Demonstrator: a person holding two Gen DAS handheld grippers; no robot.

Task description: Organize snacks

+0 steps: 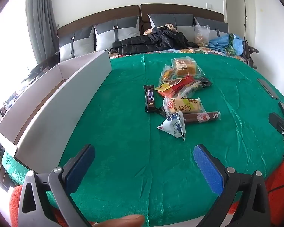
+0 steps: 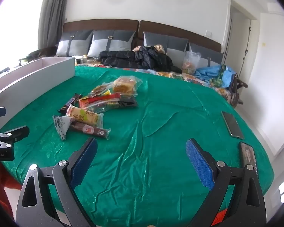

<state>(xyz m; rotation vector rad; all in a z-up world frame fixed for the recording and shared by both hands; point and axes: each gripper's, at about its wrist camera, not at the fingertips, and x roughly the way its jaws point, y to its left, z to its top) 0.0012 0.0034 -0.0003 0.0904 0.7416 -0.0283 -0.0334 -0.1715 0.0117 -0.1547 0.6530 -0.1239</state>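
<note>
Nearest to the left wrist camera is the left tool (image 1: 143,158), its two blue-padded fingers spread wide with nothing between them, hovering over the shiny green cloth (image 1: 123,132) that covers the bed. On the left side of the bed stands a long white cardboard box (image 1: 66,98) with low walls, open at the top. To the right of it, well apart from the box, lies the group of snacks on the green cloth: a dark brown chocolate bar (image 1: 150,98), then a small white and blue triangular packet (image 1: 173,125) nearest to the tool, a pale yellow wrapped cake (image 1: 185,105) just behind it, and a long dark brown sausage-shaped stick in clear wrap (image 1: 201,116) touching the packet. Further back are a red and orange flat packet (image 1: 177,89) and a clear bag with a square yellow cake (image 1: 186,67). In the right wrist view the right tool (image 2: 142,154) is also wide open and empty above bare cloth, with the snacks to its left. Right of it lie a dark smartphone (image 2: 232,124) and a second phone (image 2: 248,156) near the edge of the bed.
</note>
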